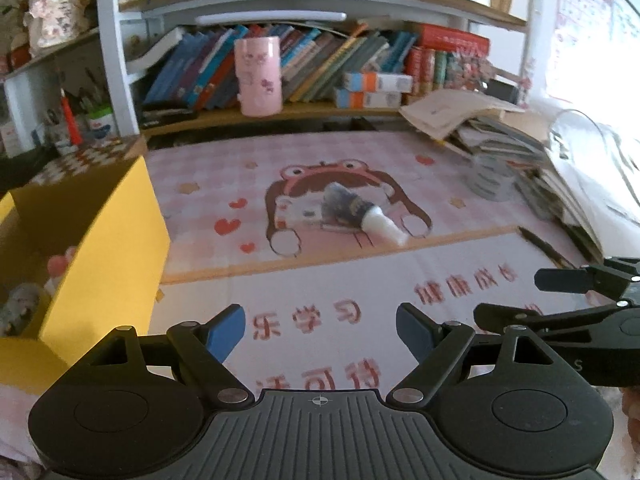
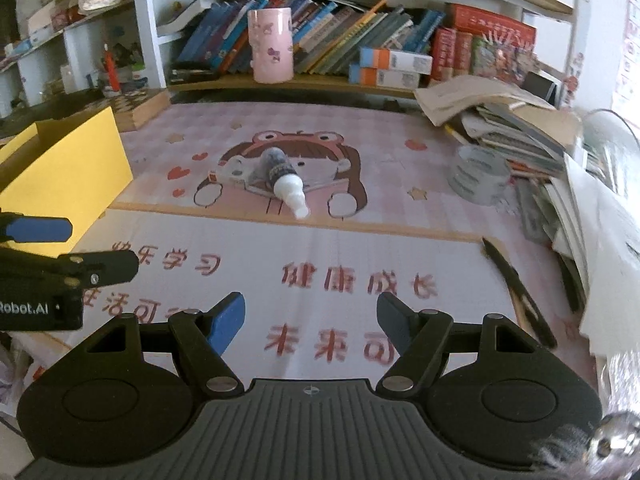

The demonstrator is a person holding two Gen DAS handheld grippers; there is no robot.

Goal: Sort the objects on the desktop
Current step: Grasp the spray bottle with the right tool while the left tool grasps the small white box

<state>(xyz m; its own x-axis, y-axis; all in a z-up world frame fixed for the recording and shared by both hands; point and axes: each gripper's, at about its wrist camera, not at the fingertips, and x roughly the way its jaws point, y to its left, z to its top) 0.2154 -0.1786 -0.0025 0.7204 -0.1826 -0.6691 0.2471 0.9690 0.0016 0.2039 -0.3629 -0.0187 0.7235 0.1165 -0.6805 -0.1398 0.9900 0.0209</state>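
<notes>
Your yellow box [image 1: 100,240] sits open at the mat's left edge, ready for sorted items. Both grippers, left [image 1: 320,330] and right [image 2: 310,320], gape wide and empty. The small bottle [image 2: 286,184] lies mid-mat, untouched.

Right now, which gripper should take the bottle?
Right gripper, probably: open, empty, with the lying bottle nearly straight ahead. From the left gripper, also open, it sits slightly right.

At frame centre a glossy plastic bottle [image 2: 285,176] lies on the smooth printed mat [image 2: 360,248]; at left, a matt yellow cardboard box [image 2: 60,176].
</notes>
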